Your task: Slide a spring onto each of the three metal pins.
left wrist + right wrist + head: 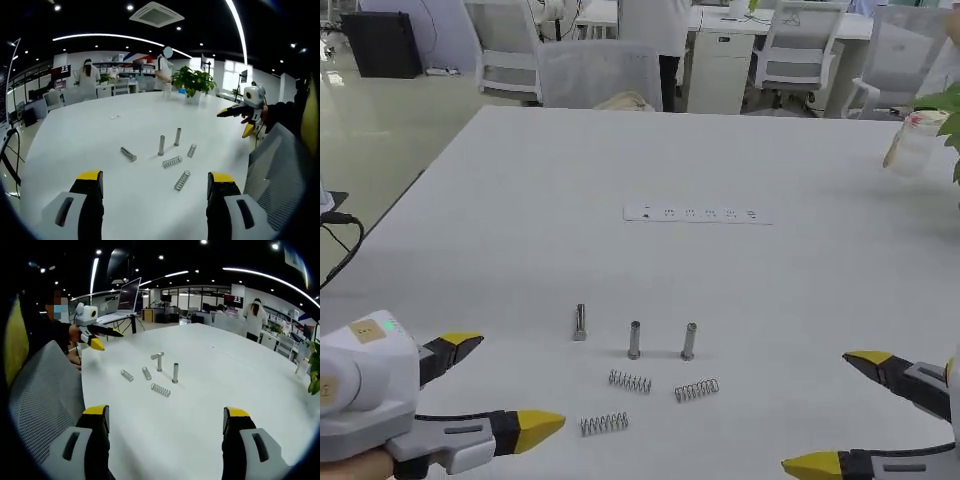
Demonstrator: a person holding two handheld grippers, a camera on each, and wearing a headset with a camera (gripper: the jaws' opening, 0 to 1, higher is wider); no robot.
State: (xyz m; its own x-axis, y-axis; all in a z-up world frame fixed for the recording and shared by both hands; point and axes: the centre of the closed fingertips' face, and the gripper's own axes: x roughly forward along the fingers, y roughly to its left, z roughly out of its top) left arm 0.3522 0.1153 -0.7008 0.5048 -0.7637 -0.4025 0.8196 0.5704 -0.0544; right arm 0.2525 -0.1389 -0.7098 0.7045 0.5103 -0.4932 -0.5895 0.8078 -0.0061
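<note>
Two metal pins [634, 340] [689, 341] stand upright on the white table [520, 220]. A third pin [580, 322] lies on its side left of them, as the left gripper view shows [128, 154]. Three loose springs [630, 381] [696, 390] [604, 424] lie just in front of the pins. My left gripper [505, 385] hovers open at the near left, roughly level with the springs, with nothing between its yellow-tipped fingers. My right gripper [838, 412] is open at the near right, well clear of the springs. The pins [175, 373] and springs [160, 389] lie ahead in the right gripper view.
A white power strip [698, 214] lies flat mid-table beyond the pins. A clear plastic container [915, 145] and plant leaves [948, 105] sit at the far right edge. Office chairs [600, 72] line the far side. A mesh chair back [47, 390] is close beside me.
</note>
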